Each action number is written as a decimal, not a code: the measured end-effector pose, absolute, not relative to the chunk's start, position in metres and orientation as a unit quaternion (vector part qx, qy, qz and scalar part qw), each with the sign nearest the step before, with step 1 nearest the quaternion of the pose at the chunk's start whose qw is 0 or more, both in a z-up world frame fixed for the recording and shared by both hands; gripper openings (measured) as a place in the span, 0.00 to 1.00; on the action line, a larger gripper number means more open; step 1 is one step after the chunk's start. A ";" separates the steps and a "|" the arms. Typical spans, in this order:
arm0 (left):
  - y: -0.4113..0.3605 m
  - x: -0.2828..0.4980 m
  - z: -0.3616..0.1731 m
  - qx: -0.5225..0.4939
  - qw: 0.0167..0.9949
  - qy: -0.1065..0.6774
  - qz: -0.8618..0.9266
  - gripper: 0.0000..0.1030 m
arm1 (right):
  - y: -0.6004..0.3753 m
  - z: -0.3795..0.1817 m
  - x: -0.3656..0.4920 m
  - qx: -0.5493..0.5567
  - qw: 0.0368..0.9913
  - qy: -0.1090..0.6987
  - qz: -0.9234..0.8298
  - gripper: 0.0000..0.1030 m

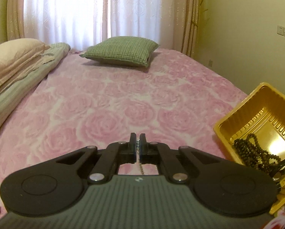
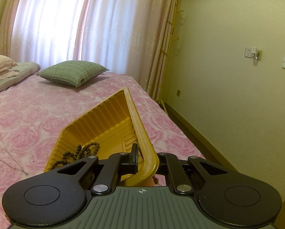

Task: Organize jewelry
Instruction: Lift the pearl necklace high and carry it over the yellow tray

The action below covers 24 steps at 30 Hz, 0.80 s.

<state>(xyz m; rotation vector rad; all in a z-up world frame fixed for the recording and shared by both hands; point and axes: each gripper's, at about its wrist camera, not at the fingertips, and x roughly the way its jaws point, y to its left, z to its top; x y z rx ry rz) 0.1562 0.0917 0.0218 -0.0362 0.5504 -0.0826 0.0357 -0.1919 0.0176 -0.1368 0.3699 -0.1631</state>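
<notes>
My left gripper is shut on a thin silver chain that hangs down between its fingers over the pink bed. My right gripper is shut on the near rim of a gold plastic tray, which it holds tilted up. The tray also shows in the left wrist view at the right. A dark bead necklace lies in the tray's low corner and shows in the left wrist view too. The chain trails across the bedspread at the left of the right wrist view.
The bed has a pink rose bedspread. A green cushion lies at its far end, folded bedding at the left. Curtains hang behind. The bed's right edge drops to the floor by a yellow wall.
</notes>
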 end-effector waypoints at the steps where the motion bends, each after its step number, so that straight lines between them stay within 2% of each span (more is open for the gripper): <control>1: 0.091 0.156 0.023 -0.015 0.961 0.273 -0.041 0.02 | -0.191 0.018 0.035 -0.068 0.977 0.183 -0.081 0.08; 24: 0.059 0.157 0.045 0.043 0.955 0.280 -0.087 0.02 | -0.189 0.020 0.032 -0.066 0.978 0.182 -0.078 0.08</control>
